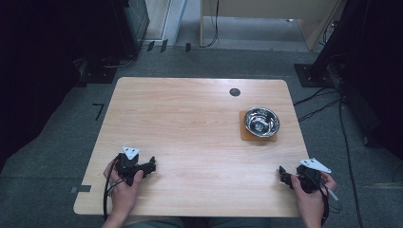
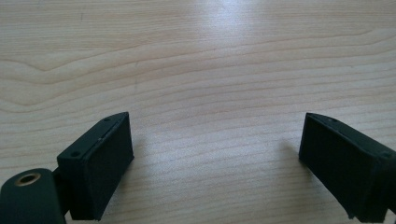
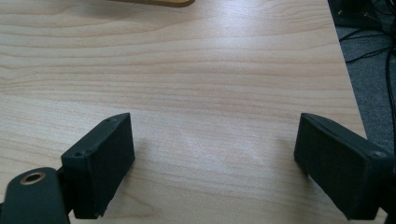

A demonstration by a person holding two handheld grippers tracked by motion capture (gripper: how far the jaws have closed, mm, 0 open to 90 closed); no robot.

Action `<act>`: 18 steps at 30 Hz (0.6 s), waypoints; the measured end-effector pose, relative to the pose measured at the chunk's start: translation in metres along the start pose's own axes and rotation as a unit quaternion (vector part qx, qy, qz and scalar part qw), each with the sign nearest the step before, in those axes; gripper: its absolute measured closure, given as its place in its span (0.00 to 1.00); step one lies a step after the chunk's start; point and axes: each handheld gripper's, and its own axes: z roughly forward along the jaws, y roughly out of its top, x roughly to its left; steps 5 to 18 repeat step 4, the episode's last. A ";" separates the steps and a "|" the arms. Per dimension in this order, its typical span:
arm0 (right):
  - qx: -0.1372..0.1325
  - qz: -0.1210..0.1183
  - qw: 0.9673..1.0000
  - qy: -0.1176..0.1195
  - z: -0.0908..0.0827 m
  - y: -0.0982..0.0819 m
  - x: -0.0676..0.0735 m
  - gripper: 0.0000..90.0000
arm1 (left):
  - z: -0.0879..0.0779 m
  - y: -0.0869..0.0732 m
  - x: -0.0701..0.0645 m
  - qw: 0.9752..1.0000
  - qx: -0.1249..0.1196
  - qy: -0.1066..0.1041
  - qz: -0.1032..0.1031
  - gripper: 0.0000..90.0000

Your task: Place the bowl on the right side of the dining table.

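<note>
The left gripper (image 1: 151,166) sits at the lower left of the high view, jaws spread wide over bare table (image 1: 190,123), holding nothing. The right gripper (image 1: 283,174) sits at the lower right, jaws likewise wide apart and empty. At right of centre, a steel bowl (image 1: 262,121) rests on a brown mat (image 1: 244,134)

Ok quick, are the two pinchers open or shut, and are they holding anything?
Left gripper: open, holding nothing, over the bare table.
Right gripper: open, holding nothing.
</note>
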 end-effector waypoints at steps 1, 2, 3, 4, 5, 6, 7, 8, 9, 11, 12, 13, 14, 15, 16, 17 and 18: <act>0.000 0.000 1.000 0.000 0.000 0.000 0.000 0.13 | 0.000 0.000 0.000 1.000 0.000 0.000 0.000 0.11; 0.000 0.000 1.000 0.000 0.000 0.000 0.000 0.13 | 0.000 0.000 0.000 1.000 0.000 0.000 0.000 0.10; 0.001 0.001 1.000 -0.001 0.000 0.000 0.000 0.12 | 0.000 0.000 0.000 1.000 0.000 0.000 0.000 0.10; 0.001 0.001 1.000 -0.001 0.001 0.001 0.000 0.12 | 0.000 0.000 0.000 1.000 0.000 0.000 0.000 0.10; 0.001 0.001 1.000 -0.001 0.001 0.001 0.000 0.12 | 0.000 0.000 0.000 1.000 0.000 0.000 0.000 0.10; 0.001 0.001 1.000 -0.001 0.001 0.001 0.000 0.12 | 0.000 0.000 0.000 1.000 0.000 0.000 0.000 0.10; 0.001 0.001 1.000 -0.001 0.001 0.001 0.000 0.12 | 0.000 0.000 0.000 1.000 0.000 0.000 0.000 0.10; 0.001 0.001 1.000 -0.001 0.001 0.001 0.000 0.12 | 0.000 0.000 0.000 1.000 0.000 0.000 0.000 0.10; 0.001 0.001 1.000 -0.001 0.001 0.001 0.000 0.12 | 0.000 0.000 0.000 1.000 0.000 0.000 0.000 0.10; 0.001 0.001 1.000 -0.001 0.001 0.001 0.000 0.12 | 0.000 0.000 0.000 1.000 0.000 0.000 0.000 0.10; 0.001 0.001 1.000 -0.001 0.001 0.001 0.000 0.12 | 0.000 0.000 0.000 1.000 0.000 0.000 0.000 0.10; 0.001 0.001 1.000 -0.001 0.001 0.001 0.000 0.12 | 0.000 0.000 0.000 1.000 0.000 0.000 0.000 0.10; 0.001 0.001 1.000 -0.001 0.001 0.001 0.000 0.12 | 0.000 0.000 0.000 1.000 0.000 0.000 0.000 0.10; 0.001 0.001 1.000 -0.001 0.001 0.001 0.000 0.12 | 0.000 0.000 0.000 1.000 0.000 0.000 0.000 0.10; 0.001 0.001 1.000 -0.001 0.001 0.001 0.000 0.12 | 0.000 0.000 0.000 1.000 0.000 0.000 0.000 0.10; 0.001 0.001 1.000 -0.001 0.001 0.001 0.000 0.12 | 0.000 0.000 0.000 1.000 0.000 0.000 0.000 0.10; 0.001 0.001 1.000 -0.001 0.001 0.001 0.000 0.12 | 0.000 0.000 0.000 1.000 0.000 0.000 0.000 0.10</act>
